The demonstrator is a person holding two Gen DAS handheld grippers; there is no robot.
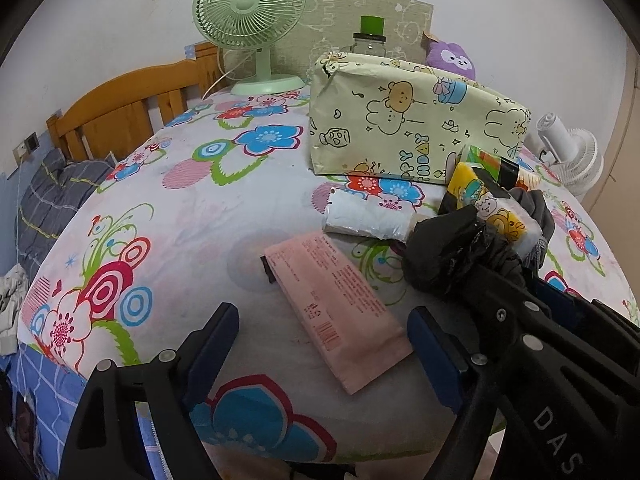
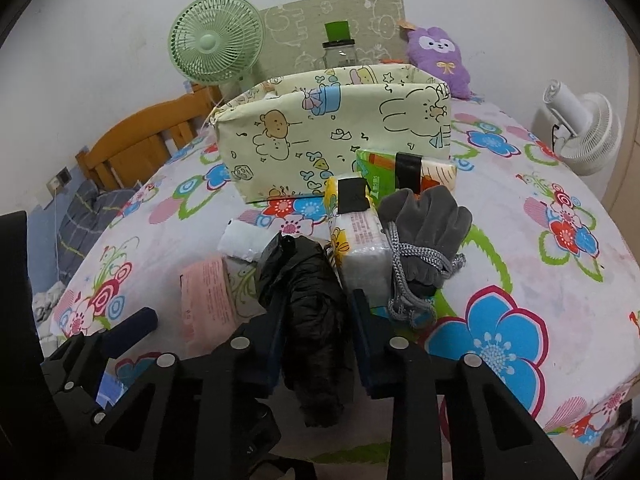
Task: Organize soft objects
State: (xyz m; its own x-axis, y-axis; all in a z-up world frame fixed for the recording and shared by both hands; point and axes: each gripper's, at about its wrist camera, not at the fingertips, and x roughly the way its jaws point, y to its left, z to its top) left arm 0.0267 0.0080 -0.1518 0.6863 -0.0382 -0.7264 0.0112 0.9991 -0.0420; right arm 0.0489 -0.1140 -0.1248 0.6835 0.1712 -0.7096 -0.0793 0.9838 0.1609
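Observation:
My right gripper (image 2: 318,312) is shut on a crumpled black bag (image 2: 316,320), just above the flowered table; the bag also shows in the left wrist view (image 1: 452,252). My left gripper (image 1: 320,332) is open and empty, its jaws either side of a flat pink packet (image 1: 336,316). A white roll (image 1: 364,218), a yellow tissue pack (image 2: 360,236), a green tissue pack (image 2: 384,172) and grey gloves (image 2: 428,220) lie in front of the cream cartoon-print box (image 2: 336,136), which is open at the top.
A green fan (image 1: 250,8), a glass jar with a green lid (image 2: 340,50) and a purple plush (image 2: 438,56) stand behind the box. A white fan (image 2: 584,132) is at the right. A wooden bed frame (image 1: 132,108) lies left.

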